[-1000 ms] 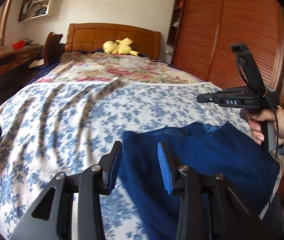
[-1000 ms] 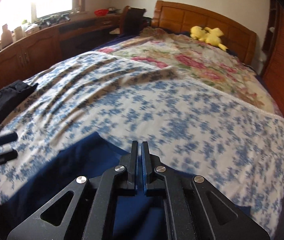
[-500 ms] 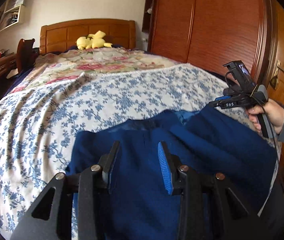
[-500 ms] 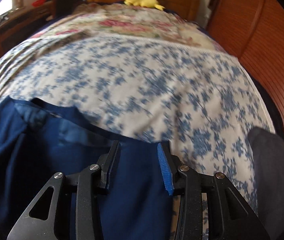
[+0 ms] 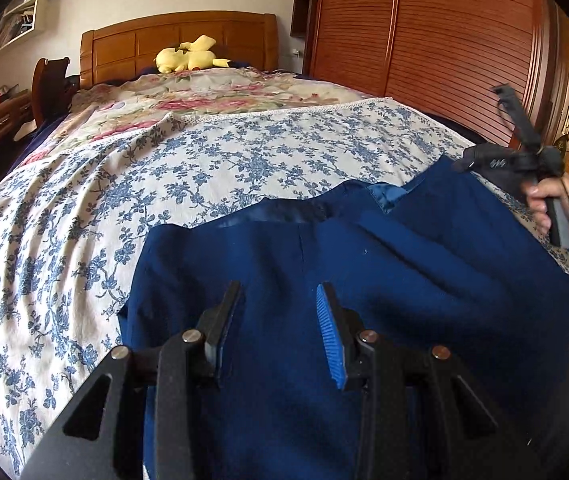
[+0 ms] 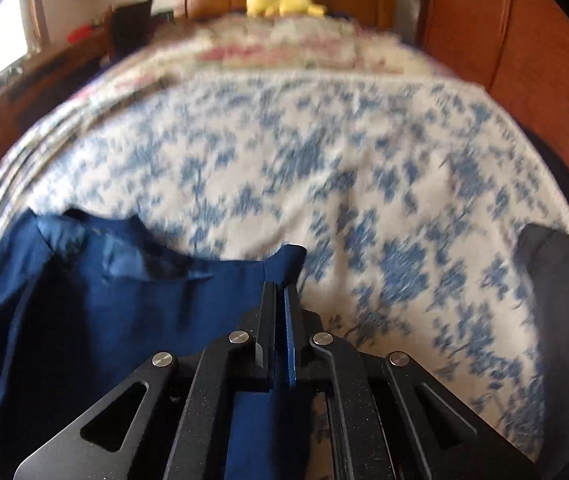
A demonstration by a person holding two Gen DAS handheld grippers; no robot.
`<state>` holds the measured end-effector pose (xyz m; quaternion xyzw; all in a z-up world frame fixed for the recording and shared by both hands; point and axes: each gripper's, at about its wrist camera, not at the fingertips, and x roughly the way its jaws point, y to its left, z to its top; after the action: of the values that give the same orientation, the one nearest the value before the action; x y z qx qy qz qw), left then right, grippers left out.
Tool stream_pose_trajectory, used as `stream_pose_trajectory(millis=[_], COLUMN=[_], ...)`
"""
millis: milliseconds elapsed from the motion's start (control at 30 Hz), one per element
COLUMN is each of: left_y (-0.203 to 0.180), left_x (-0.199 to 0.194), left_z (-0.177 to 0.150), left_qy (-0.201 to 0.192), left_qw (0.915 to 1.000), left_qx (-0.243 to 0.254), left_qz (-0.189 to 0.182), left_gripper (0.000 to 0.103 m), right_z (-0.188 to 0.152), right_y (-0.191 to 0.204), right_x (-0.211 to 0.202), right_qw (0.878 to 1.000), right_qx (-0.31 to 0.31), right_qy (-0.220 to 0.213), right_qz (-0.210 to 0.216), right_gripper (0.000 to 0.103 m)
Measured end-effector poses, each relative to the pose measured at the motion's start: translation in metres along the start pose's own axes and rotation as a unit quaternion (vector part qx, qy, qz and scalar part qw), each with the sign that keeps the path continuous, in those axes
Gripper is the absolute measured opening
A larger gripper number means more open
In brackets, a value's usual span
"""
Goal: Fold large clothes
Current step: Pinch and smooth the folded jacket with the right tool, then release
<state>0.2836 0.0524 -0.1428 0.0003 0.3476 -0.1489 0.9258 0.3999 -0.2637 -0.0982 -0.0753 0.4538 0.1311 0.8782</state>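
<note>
- I am looking for lettering and finding only one spot: small pale marks on the side of my right gripper (image 5: pixel 496 162), seen from my left wrist camera, too small and blurred for me to be reading.
- Nothing else in either view is showing me any readable text, label or number.

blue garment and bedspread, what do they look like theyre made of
Blue garment: looks like a matte, fairly heavy woven cloth, wool-like perhaps; it falls in soft broad folds, and a shinier, satin-like lining shows at its top edge. Bedspread: thin printed cotton-like fabric, matte, with fine wrinkles and a blue floral print.
</note>
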Motion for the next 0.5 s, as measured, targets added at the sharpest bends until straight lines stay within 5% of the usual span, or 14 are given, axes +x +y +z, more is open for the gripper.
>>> stream_pose_trajectory(millis=[200, 400, 500], left_y=[0.001, 0.003, 0.004], left_x=[0.003, 0.004, 0.004], left_z=[0.000, -0.001, -0.001], left_qy=[0.005, 0.008, 0.007], left_qw=[1.0000, 1.0000, 0.9999], left_qx=[-0.001, -0.004, -0.006], left_qz=[0.002, 0.003, 0.004], left_gripper=[0.035, 0.035, 0.035], right_z=[-0.005, -0.015, -0.014], right_y=[-0.046, -0.044, -0.036], right_x=[-0.015, -0.001, -0.008], right_qw=[0.992, 0.991, 0.992], right_qx=[0.043, 0.037, 0.033], right_qy=[-0.011, 0.014, 0.002], right_qz=[-0.119, -0.124, -0.124], right_gripper=[0.000, 0.001, 0.014])
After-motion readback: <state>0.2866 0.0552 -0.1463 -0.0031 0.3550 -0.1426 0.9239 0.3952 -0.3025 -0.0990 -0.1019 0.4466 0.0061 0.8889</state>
